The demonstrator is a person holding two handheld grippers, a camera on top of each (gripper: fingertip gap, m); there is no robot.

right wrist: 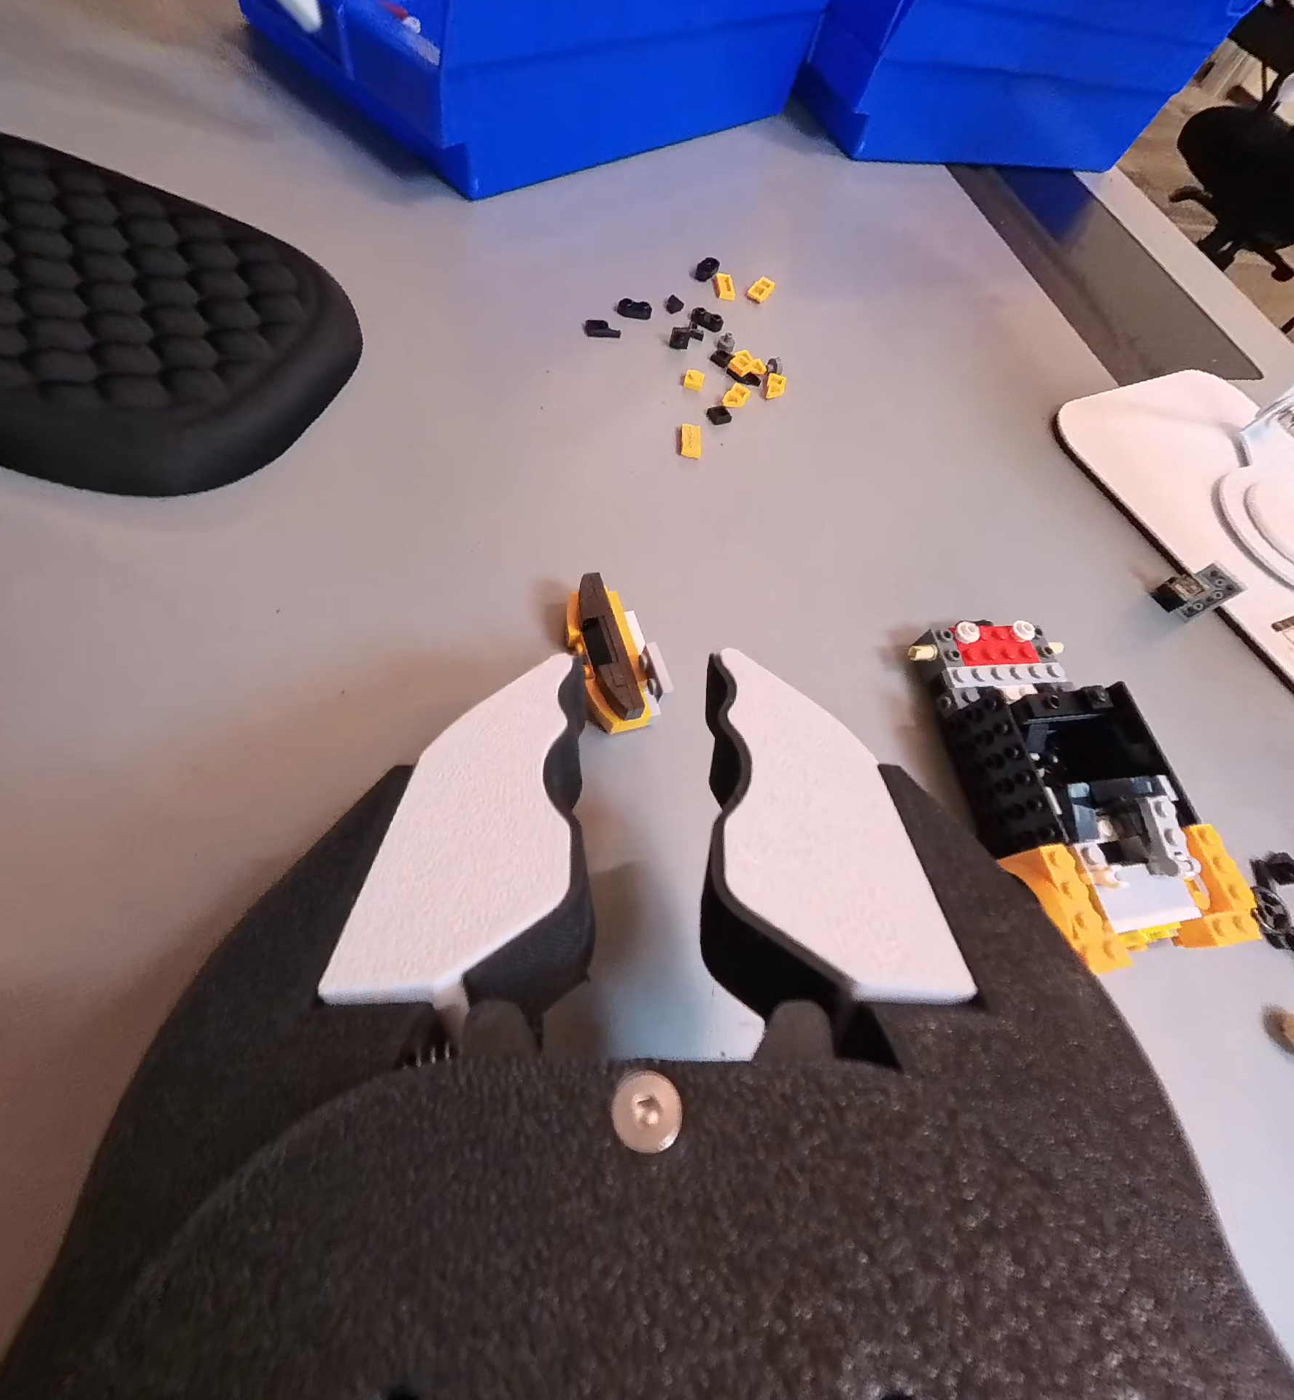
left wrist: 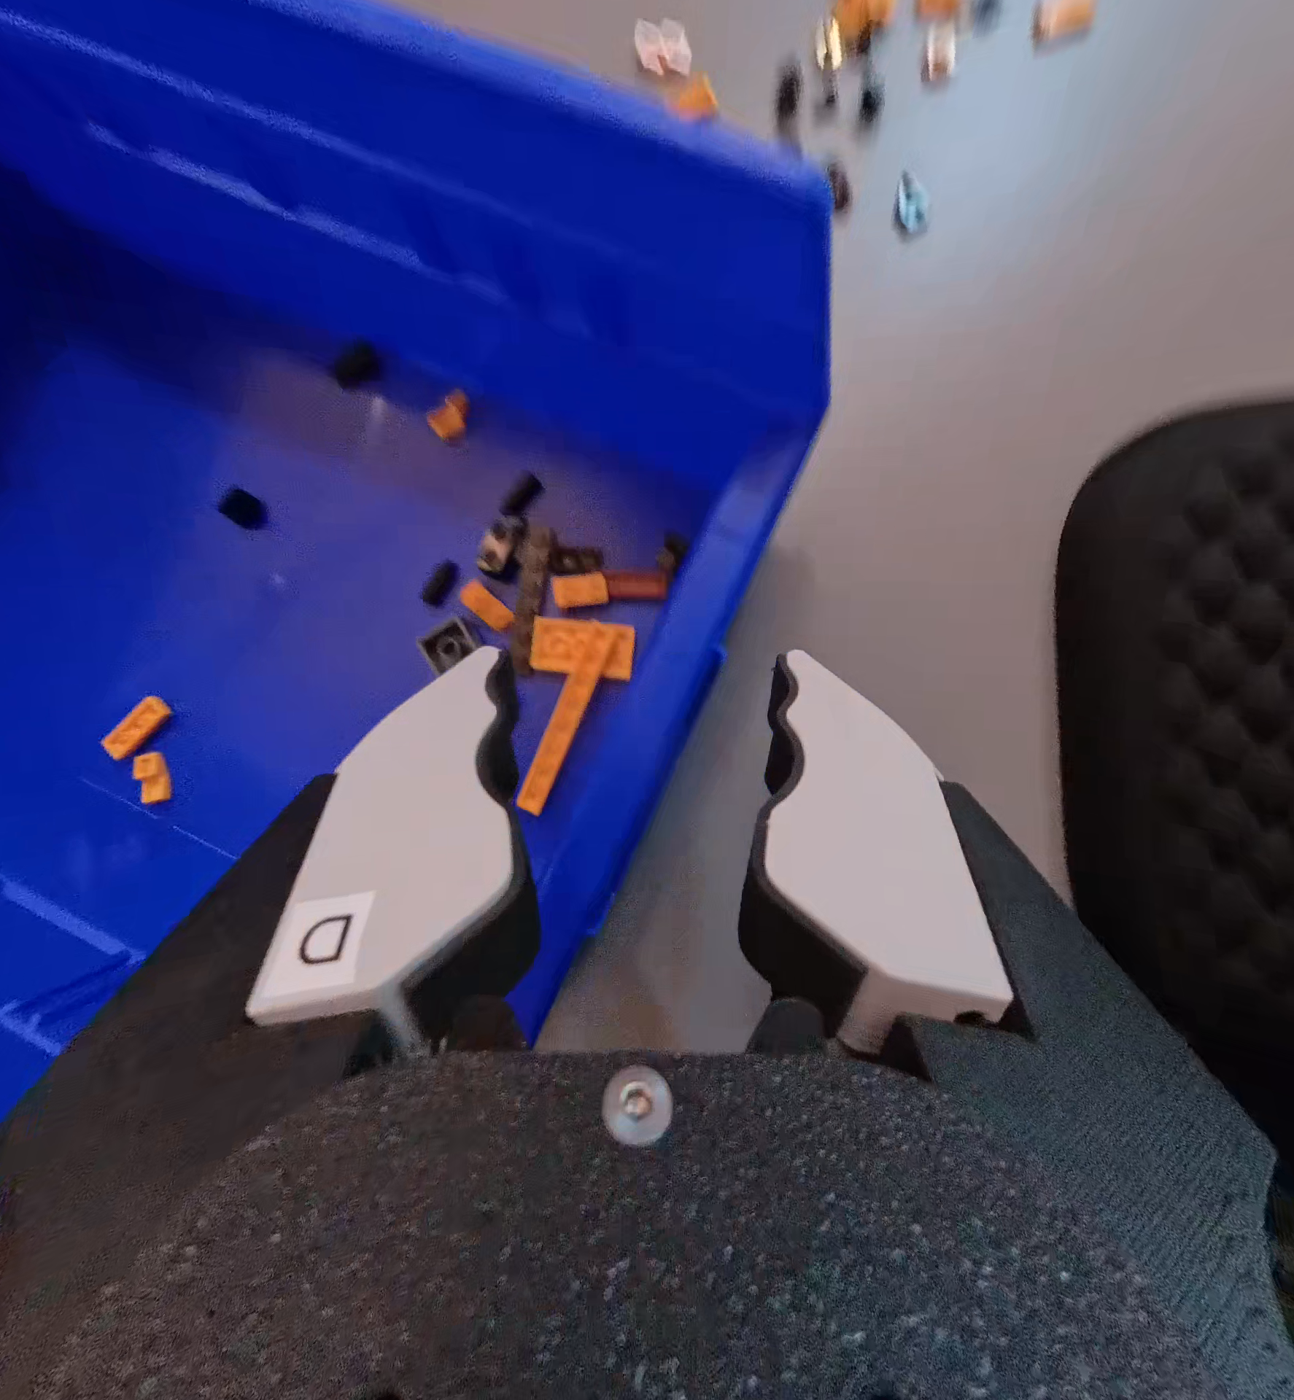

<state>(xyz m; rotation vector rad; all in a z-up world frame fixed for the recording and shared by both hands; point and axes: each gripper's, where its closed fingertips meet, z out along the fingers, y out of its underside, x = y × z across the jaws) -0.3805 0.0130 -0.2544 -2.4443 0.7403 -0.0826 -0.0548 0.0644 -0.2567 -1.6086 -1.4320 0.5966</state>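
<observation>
The left gripper [left wrist: 640, 667], jaws wide and bare, straddles the rim of a blue bin [left wrist: 750, 470] holding loose orange and black bricks [left wrist: 553, 598]. The right gripper [right wrist: 640, 667], jaws parted on nothing, hovers over open grey counter [right wrist: 401, 591] beside a small yellow-and-black brick piece [right wrist: 614, 667].

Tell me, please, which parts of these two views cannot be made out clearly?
- Left wrist view: loose pieces on the table are motion-blurred; shapes unreadable.
- Left wrist view: blue bin is cut off by the left edge.
- Right wrist view: small yellow-and-black assembly is partly behind a fingertip; contact unclear.
- Right wrist view: scattered bricks are too small to identify.
</observation>
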